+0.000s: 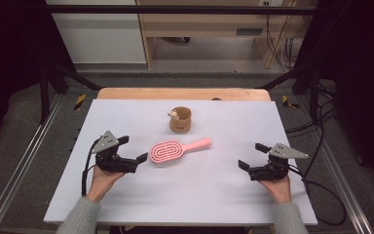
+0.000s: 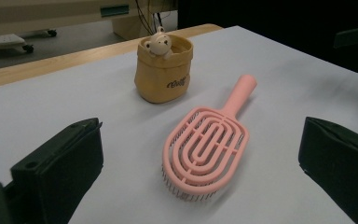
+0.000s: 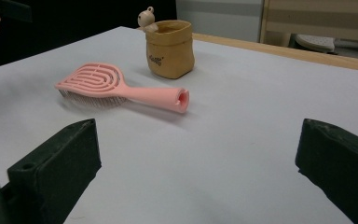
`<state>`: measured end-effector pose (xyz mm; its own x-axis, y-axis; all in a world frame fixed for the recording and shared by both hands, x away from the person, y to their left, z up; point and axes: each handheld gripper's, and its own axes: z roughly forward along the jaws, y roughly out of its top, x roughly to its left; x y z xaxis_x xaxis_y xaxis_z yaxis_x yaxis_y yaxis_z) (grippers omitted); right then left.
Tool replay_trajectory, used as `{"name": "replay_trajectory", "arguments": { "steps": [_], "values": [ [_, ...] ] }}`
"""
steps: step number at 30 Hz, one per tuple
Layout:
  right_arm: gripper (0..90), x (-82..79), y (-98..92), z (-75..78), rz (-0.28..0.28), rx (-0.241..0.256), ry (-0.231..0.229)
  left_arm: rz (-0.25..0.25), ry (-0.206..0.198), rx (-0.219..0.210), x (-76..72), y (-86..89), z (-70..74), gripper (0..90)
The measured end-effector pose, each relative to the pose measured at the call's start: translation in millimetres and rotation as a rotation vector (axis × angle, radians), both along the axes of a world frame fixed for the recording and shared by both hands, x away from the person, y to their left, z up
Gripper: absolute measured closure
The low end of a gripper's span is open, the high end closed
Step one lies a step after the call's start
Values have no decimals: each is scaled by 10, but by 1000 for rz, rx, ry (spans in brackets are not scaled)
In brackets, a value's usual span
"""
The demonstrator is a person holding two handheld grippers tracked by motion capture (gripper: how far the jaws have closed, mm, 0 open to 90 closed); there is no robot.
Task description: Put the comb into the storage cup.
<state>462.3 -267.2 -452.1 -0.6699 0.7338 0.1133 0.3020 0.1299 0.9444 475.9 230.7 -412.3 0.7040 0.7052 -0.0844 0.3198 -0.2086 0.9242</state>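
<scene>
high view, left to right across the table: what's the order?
left gripper → pink hairbrush → tan cup with a small bear figure → right gripper. The cup sits farther back, above the brush's handle, so its place against the brush is loose.

Pale pink plastic hairbrush [image 1: 175, 149]: uniform pink head and handle, concentric oval slot pattern on back, darker greyish bristles beneath.
Tan-yellow soft pouch-shaped cup [image 1: 180, 120]: small dark lettering on front, cream bear figure [image 2: 159, 41] at rim with dark dot eyes.
Flat white table sheet [image 1: 209, 192]: plain, no pattern; light wood edge at far side.
Black two-jaw left gripper [image 1: 132, 148] and black two-jaw right gripper [image 1: 252, 155]: matte black jaws, grey three-cornered plates on top, black cables.
Light grey knit sleeves [image 1: 80, 217].
</scene>
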Motion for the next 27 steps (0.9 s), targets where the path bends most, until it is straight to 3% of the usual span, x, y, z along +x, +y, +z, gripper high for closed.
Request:
{"name": "replay_trajectory", "arguments": {
  "steps": [27],
  "values": [
    [3,3,4,-6,0,-5,4,-11,18,21,188,-450,34,54]
  ]
}}
